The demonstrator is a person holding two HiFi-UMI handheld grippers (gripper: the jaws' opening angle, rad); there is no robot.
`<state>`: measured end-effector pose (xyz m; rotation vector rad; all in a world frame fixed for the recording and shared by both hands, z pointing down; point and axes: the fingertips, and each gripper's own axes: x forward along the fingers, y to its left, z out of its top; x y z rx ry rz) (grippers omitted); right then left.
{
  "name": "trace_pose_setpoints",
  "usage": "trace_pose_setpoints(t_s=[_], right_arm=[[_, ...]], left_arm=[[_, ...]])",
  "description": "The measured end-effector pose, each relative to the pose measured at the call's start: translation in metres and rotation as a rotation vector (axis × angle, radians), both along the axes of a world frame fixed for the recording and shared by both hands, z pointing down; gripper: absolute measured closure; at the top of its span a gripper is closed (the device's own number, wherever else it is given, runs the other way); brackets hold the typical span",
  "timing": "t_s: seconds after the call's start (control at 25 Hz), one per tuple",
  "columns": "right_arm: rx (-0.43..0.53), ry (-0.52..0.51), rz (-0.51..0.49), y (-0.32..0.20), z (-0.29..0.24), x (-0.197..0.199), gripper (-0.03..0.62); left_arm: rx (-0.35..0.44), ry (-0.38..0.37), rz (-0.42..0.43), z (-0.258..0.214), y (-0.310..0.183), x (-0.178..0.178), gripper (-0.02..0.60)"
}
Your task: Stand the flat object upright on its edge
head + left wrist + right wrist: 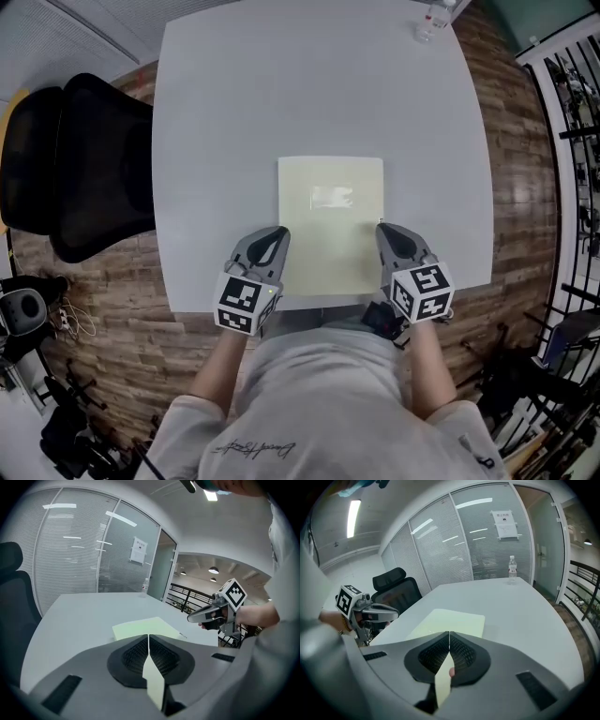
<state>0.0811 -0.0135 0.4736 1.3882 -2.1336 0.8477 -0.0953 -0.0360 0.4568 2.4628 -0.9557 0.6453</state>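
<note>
A pale yellow-green flat sheet [331,225] lies flat on the grey table [234,103], close to the near edge. My left gripper [278,234] is shut, its tip at the sheet's left edge near the front corner. My right gripper [382,230] is also shut, its tip at the sheet's right edge. In the left gripper view the jaws [148,637] meet with the sheet [140,629] just beyond them, and the right gripper [190,618] shows across it. The right gripper view shows its jaws [449,633] together above the sheet [450,620]. Neither grips anything.
A black office chair [75,169] stands left of the table. A clear water bottle [433,21] stands at the far right corner. Dark metal racks [577,141] line the right side, on a wooden floor. My body is against the table's near edge.
</note>
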Motion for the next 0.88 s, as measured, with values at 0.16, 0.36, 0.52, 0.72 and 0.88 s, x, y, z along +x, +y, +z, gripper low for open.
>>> trace_pose_setpoints(t_s=[0.16, 0.36, 0.52, 0.72, 0.88], right_arm=[[-0.028, 0.006, 0.015, 0.002, 0.013, 0.009, 0.568], [-0.071, -0.015, 0.03, 0.002, 0.027, 0.02, 0.524], [-0.094, -0.01, 0.039, -0.002, 0.037, 0.029, 0.487], [-0.142, -0.026, 0.024, -0.003, 0.053, 0.031, 0.431], [-0.169, -0.063, 0.024, -0.006, 0.062, 0.033, 0.413]], left_arm=[[-0.045, -0.004, -0.001, 0.016, 0.0, -0.003, 0.552], [-0.136, 0.035, -0.012, 0.032, -0.002, -0.009, 0.494], [-0.188, 0.037, 0.02, 0.045, -0.004, -0.011, 0.438], [-0.26, 0.07, 0.028, 0.059, -0.006, -0.013, 0.407], [-0.365, 0.142, 0.009, 0.072, -0.01, -0.012, 0.388]])
